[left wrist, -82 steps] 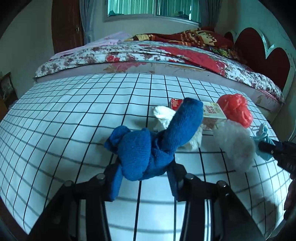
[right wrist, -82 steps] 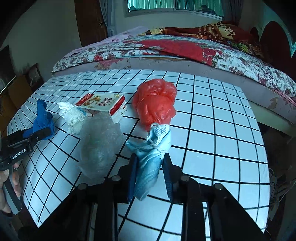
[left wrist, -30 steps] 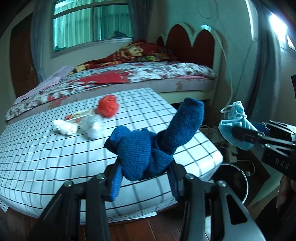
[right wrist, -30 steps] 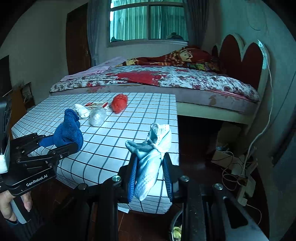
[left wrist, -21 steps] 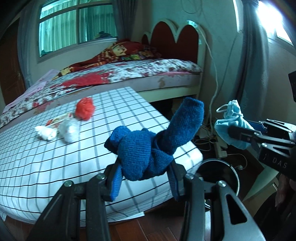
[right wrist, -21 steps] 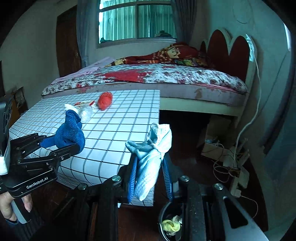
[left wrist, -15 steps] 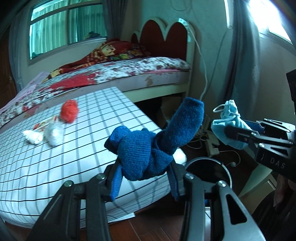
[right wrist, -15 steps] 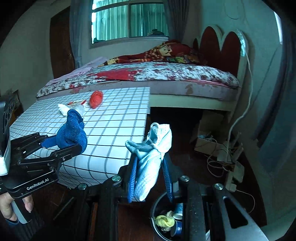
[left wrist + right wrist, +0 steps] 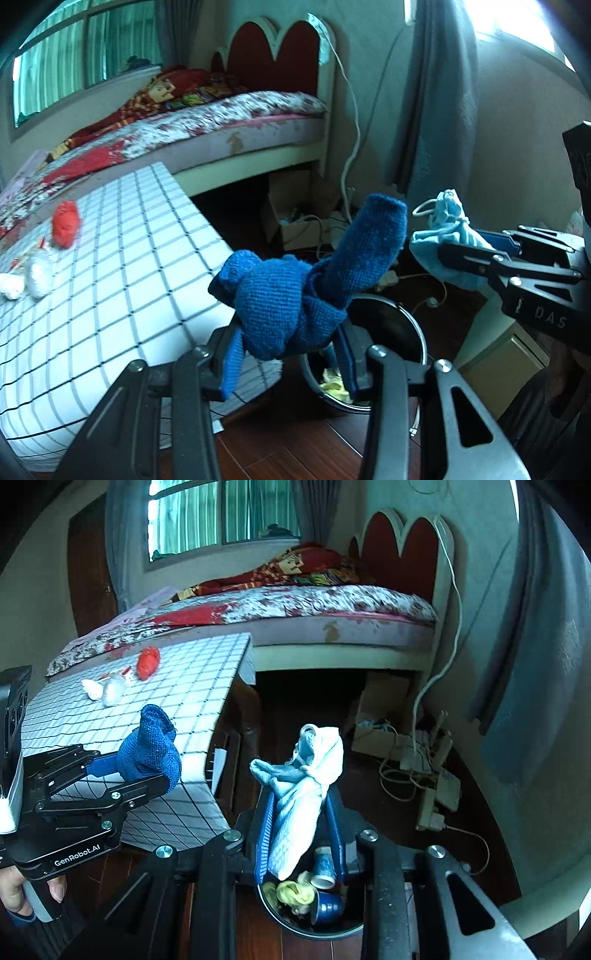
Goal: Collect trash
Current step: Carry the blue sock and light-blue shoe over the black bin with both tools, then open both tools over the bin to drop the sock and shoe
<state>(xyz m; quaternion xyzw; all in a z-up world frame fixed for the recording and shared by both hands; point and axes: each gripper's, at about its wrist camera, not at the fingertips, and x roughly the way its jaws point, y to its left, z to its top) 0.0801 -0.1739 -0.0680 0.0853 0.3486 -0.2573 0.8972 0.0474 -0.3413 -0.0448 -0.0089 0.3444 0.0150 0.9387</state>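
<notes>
Bedroom floor off the tabletop edge: right tool clamps face mask directly over bin for drop, left tool grips blue sock just short of the bin.

Surface: white grid-patterned cloth | on it: red bag, clear plastic wad, white tissue | floor: dark wood, black bin

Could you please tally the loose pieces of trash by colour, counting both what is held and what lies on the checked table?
Dark blue: 1, the knitted sock in the left gripper.
Light blue: 1, the face mask in the right gripper.
Red: 1, the crumpled bag.
White: 2, the wads.
Total: 5.
</notes>
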